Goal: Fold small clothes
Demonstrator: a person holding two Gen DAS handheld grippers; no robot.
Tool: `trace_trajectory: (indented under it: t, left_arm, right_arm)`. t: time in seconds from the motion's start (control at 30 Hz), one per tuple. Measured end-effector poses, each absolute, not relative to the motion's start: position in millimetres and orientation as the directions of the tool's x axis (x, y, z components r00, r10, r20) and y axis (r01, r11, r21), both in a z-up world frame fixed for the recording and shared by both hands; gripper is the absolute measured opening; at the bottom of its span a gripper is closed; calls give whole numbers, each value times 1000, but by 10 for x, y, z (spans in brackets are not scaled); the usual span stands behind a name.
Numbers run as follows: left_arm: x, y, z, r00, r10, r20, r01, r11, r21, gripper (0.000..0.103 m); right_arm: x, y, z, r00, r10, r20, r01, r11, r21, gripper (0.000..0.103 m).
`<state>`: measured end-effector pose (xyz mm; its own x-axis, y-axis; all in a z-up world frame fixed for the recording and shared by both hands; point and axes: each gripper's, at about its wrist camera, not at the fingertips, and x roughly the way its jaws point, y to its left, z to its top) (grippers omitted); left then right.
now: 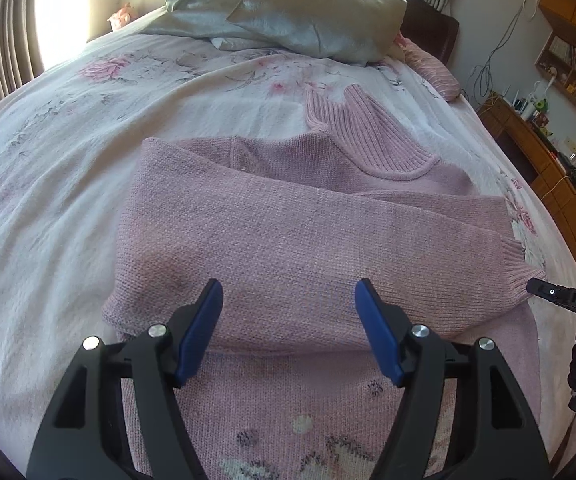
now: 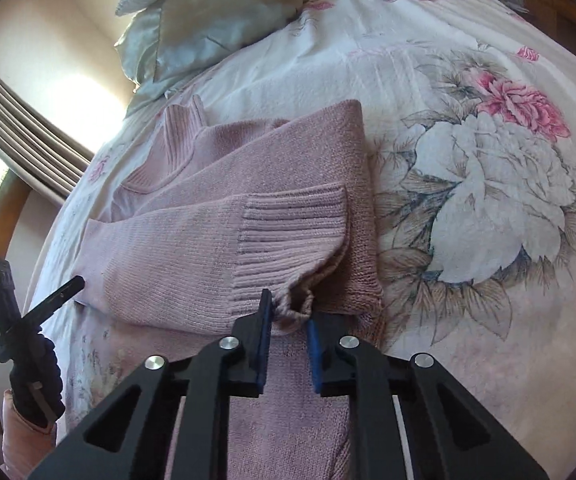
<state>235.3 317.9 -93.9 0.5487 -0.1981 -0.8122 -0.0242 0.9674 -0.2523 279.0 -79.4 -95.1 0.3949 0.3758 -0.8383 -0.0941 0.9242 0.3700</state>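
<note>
One garment: pink sweater (image 1: 288, 240) flat on floral bedspread (image 1: 68, 160), below the pillows (image 1: 288, 8).
Sleeve cuff (image 2: 291, 236): crosses sweater's chest.
Right gripper (image 2: 288, 320): narrowly parted, cuff edge between pads, grip uncertain.
Left gripper (image 1: 288, 320): spread wide above sweater, empty.
Advice: lay cuff flat, inside sweater's outline.

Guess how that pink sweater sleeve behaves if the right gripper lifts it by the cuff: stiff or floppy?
Probably floppy: the sleeve is soft knit and already drapes across the sweater. The ribbed cuff bunches at the right gripper, so it likely stretches and sags rather than holding shape. Slip seems unlikely; the coarse ribbing should grip. The left gripper is open above the body.
</note>
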Motion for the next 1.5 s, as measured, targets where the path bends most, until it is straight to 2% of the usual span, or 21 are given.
trace_trajectory:
  t: [0.17, 0.5, 0.57, 0.63, 0.67, 0.7, 0.9, 1.1, 1.23, 1.43, 1.5]
  left_arm:
    - [2396, 3197, -1135, 527, -179, -831, -28, 974, -227, 68]
    - [2416, 3204, -1165, 528, -187, -828, 1, 975, -220, 69]
    - [2398, 3214, -1096, 523, -195, -829, 7, 974, -225, 69]
    - [2379, 3232, -949, 550, -201, -811, 23, 974, -225, 69]
    - [2397, 3235, -861, 568, -193, -800, 33, 977, -212, 69]
    - [2440, 3235, -781, 581, -186, -792, 42, 979, -199, 69]
    - [3109, 3214, -512, 577, -207, -790, 56, 975, -214, 69]
    - [3889, 3134, -731, 505, -260, -823, 49, 960, -274, 70]
    - [4293, 3159, -959, 452, -313, -835, 0, 936, -351, 70]
    - [4655, 3050, -1140, 426, -375, -823, 30, 915, -402, 69]
    - [4716, 2990, -1191, 423, -366, -829, 36, 921, -388, 66]
  right_arm:
    - [2793, -808, -1109, 357, 339, -870, -83, 940, 332, 18]
    - [2818, -665, -1107, 344, 283, -896, -124, 959, 255, 18]
    - [2807, -662, -1020, 344, 279, -897, -135, 960, 247, 22]
    - [2795, -641, -831, 394, 239, -887, -145, 970, 197, 30]
    - [2801, -633, -725, 430, 217, -876, -146, 975, 169, 38]
    - [2829, -613, -620, 460, 214, -862, -155, 975, 159, 39]
    - [3471, -199, -353, 446, 339, -829, -261, 935, 242, 43]
    - [4320, 256, -538, 364, 440, -821, -253, 895, 367, 44]
    - [4749, 566, -716, 329, 450, -831, -234, 891, 389, 45]
    - [5093, 898, -999, 297, 454, -840, -235, 887, 397, 49]
    - [5147, 972, -1078, 302, 431, -851, -239, 898, 370, 50]
